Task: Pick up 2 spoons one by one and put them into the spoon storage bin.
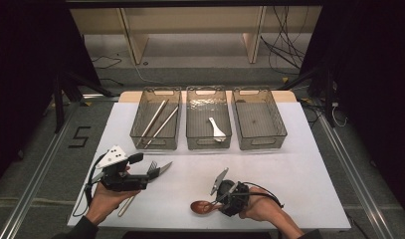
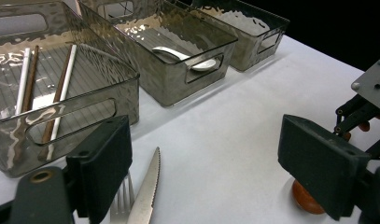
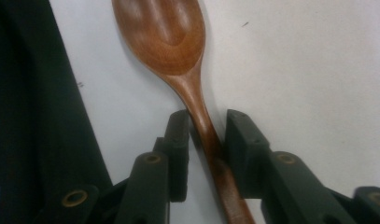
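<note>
The right hand-held gripper [image 3: 204, 135] lies low near the desk's front edge, its two black jaws set either side of the neck of a wooden spoon [image 3: 171, 44]; the pads look snug against the handle, though a sliver of gap on the left side makes it hard to say the pinch is fully firm. The spoon lies flat on the white desk [image 1: 299, 169], bowl pointing toward the front left corner, handle running back under the gripper. To lift it well, I'd want the jaws squeezed evenly on that narrow neck and the spoon raised level, since the heavy bowl could swing down and twist in a loose hold. The left hand-held gripper [image 1: 140, 179] rests on the left side of the desk, jaws spread wide and holding nothing, with a fork [image 2: 122, 200] and a serrated knife [image 2: 148, 186] lying on the desk between and just ahead of them. Along the back edge stand three clear bins: the left bin [image 1: 140, 132] holds chopsticks [image 1: 157, 122], the middle bin [image 1: 192, 139] holds a white spoon [image 1: 216, 128], and the right bin [image 1: 279, 124] looks bare. Judging by that sorting, the wooden spoon most likely belongs in the middle bin with the other spoon, so the carry should clear the near rim before lowering.
</note>
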A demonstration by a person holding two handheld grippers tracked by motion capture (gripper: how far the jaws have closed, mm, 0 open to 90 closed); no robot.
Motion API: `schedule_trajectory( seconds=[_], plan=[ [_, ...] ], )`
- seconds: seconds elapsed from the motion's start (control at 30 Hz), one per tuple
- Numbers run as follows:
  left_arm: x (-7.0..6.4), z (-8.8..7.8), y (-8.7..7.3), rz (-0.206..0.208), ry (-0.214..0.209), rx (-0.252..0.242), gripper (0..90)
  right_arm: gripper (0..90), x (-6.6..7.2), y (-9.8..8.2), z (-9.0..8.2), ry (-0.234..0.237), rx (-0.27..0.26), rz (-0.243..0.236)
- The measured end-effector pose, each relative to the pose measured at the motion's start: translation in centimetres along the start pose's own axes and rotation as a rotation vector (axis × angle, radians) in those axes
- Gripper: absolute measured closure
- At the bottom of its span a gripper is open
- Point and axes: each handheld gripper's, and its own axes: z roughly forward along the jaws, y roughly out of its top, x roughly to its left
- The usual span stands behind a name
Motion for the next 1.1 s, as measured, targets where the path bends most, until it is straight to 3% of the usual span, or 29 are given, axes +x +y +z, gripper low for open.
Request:
schedule_trajectory(
  seconds=[0.23,0.47,0.67,0.77,1.1],
  plan=[
    [0.0,0.0,0.0,-0.001,0.001,-0.001,17.0,80.7,0.2,0.1,0.0,0.000,0.020,-0.030],
    [0.0,0.0,0.0,-0.001,0.001,-0.001,17.0,82.0,0.1,0.1,-0.1,0.012,0.013,-0.030],
    [0.1,0.0,0.0,-0.005,0.000,-0.001,17.0,82.1,-0.3,0.0,-0.6,0.007,-0.031,-0.004],
    [0.1,0.0,0.0,-0.006,0.001,0.001,17.0,82.0,-0.6,-0.1,-1.2,0.001,-0.055,0.033],
    [0.1,0.0,0.0,-0.007,0.002,-0.002,16.8,82.0,-2.1,-0.7,-2.7,-0.051,-0.154,0.093]
  ],
)
